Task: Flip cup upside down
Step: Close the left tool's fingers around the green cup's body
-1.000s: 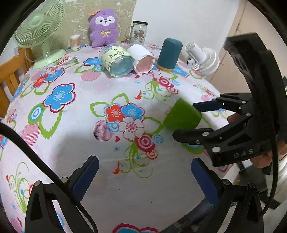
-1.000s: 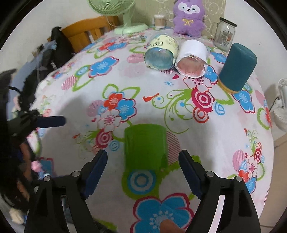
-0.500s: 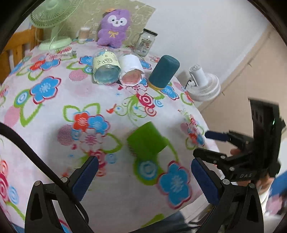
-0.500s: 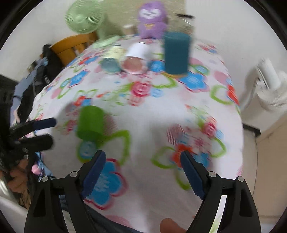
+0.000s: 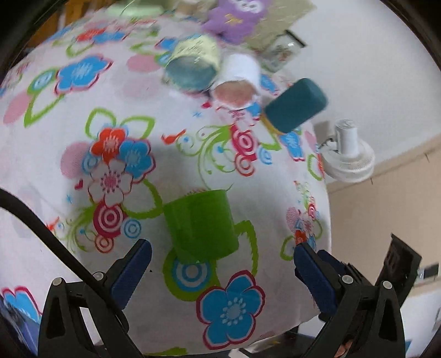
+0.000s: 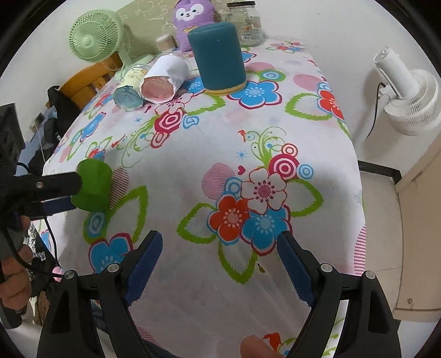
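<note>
My left gripper [image 5: 220, 272] is spread wide with the green cup [image 5: 200, 224] standing just ahead between its fingers, untouched, while my right gripper [image 6: 219, 264] gapes empty.

A teal cup [image 6: 219, 56] stands inverted on the floral table [image 6: 193, 165]; two cylinders [image 6: 162, 79] lie beside it, near a purple plush [image 6: 191, 19].

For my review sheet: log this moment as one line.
green cup: upside down on tablecloth | left gripper: open, around cup, no grip | right gripper: open, empty
</note>
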### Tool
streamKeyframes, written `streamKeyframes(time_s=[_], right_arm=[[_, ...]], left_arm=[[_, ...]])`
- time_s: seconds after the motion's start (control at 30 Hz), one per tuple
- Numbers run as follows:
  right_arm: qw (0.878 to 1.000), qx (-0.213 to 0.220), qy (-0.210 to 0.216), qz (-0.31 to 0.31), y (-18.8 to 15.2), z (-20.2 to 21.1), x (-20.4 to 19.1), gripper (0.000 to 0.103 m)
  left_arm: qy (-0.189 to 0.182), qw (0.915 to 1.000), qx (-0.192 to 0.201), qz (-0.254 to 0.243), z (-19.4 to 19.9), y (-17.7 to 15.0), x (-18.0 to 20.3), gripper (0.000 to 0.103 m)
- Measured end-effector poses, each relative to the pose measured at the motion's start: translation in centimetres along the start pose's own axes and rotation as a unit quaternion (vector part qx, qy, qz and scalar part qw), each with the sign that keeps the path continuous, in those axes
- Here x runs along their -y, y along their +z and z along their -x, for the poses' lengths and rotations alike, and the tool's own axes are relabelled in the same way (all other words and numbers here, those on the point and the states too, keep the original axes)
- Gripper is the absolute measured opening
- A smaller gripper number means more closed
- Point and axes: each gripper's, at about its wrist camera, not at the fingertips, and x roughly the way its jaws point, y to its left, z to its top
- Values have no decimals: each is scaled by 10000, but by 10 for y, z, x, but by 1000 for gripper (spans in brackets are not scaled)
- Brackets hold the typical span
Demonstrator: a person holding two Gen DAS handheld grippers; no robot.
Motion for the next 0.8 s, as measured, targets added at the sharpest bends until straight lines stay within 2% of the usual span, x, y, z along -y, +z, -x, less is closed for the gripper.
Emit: streamKeyframes(time_s=[0.13,0.27,0.37,0.5,0.6,0.8], right_arm=[[9998,-28,195,2,1,-4,0,87],[9993,-34,358,76,-4,-5,-4,87],[9977,38,631,251,-9,-1,-6,87],[9947,179,600,821,-19,9,-14,87],[9916,270,724,1040,-22,19,-17,87],[9871,497,645,1375,-26,32,-28,87]], left_arm=[[280,9992,-171,229,-10,0,2,103],[406,9978,-264,442,-14,4,0,103],[544,9968,-286,510,-15,5,-1,103],[644,9951,-316,686,-19,7,-3,103],[754,9944,-261,696,-19,7,-2,103],[952,9931,-172,661,-23,8,6,98]])
